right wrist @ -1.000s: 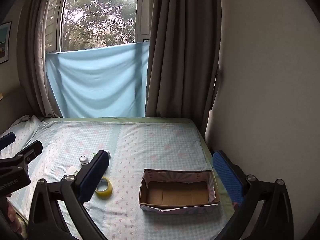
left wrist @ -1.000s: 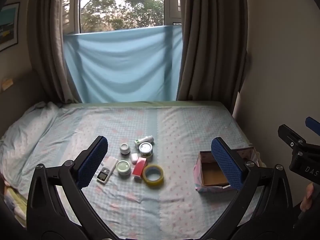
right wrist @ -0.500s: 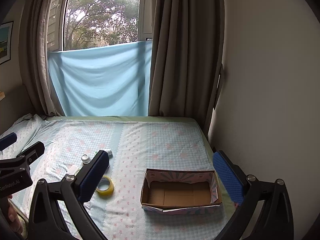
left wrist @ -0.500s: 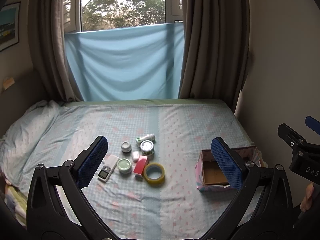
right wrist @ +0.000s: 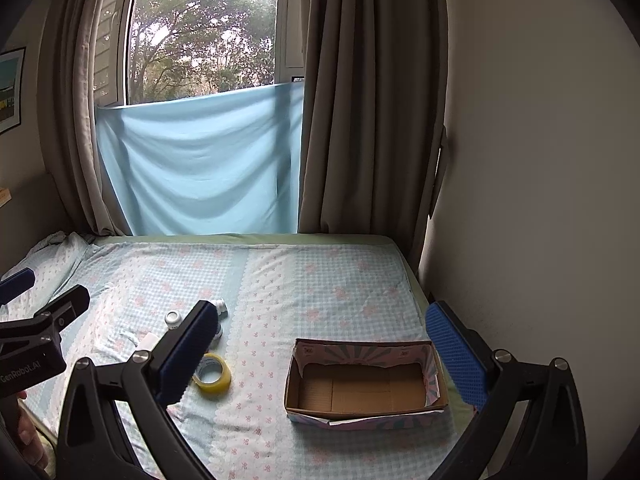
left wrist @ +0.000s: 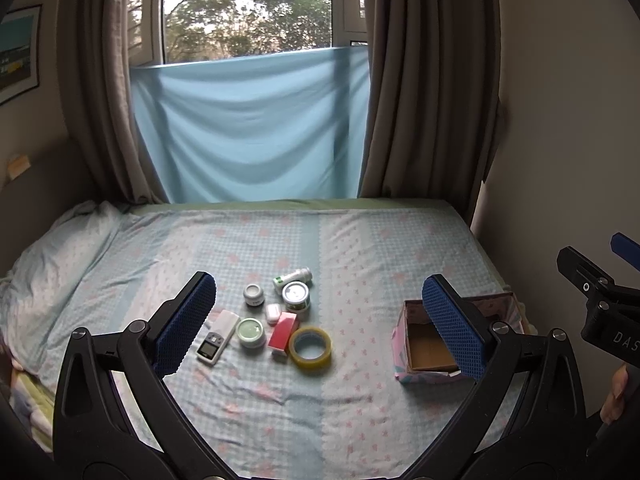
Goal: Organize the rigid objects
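Several small objects lie clustered on the bed: a yellow tape roll (left wrist: 310, 348), a red box (left wrist: 283, 331), a green-lidded jar (left wrist: 251, 332), a small digital device (left wrist: 211, 349), a metal tin (left wrist: 296, 295), a white jar (left wrist: 253, 294) and a white bottle (left wrist: 292, 277). An open, empty patterned cardboard box (right wrist: 362, 384) stands to their right. My left gripper (left wrist: 320, 326) is open and empty, held above the near side of the cluster. My right gripper (right wrist: 326, 354) is open and empty, held near the box. The tape roll also shows in the right wrist view (right wrist: 212, 372).
The bed (left wrist: 360, 248) has a checked blue sheet, with a pillow (left wrist: 60, 256) at the left. A wall (right wrist: 540, 200) runs close along the bed's right side. Curtains and a blue cloth (left wrist: 252, 132) hang over the window at the far end.
Both views have tilted up slightly, so the objects and the box sit a little lower in frame. Both grippers stay open and empty.
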### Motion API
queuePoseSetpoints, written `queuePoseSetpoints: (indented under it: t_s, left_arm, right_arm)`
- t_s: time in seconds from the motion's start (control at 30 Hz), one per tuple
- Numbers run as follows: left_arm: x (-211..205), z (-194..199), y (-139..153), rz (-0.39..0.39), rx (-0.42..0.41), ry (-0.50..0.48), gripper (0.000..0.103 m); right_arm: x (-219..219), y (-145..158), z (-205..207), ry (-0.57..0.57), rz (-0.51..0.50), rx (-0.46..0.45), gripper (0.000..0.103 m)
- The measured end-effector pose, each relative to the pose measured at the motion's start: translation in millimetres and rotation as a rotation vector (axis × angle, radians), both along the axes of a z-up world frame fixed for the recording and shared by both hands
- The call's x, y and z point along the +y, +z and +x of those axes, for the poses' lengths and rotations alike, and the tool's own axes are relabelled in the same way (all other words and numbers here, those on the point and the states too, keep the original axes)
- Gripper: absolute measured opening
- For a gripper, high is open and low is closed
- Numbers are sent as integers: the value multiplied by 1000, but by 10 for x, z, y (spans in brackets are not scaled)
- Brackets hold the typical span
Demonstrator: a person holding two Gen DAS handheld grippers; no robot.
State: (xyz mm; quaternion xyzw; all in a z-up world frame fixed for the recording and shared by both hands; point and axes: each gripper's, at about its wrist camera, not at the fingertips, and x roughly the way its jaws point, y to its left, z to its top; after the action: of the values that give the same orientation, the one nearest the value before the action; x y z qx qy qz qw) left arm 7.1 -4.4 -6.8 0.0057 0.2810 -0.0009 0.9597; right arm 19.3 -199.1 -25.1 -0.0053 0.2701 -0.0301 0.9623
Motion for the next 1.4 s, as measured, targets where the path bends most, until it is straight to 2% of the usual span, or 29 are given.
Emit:
queuePoseSetpoints:
  t_s: [1.4]
  left_arm:
    - [-61, 13, 22, 0, -20, 3, 102]
  right_arm:
    - [-96, 48, -20, -20, 9, -10, 103]
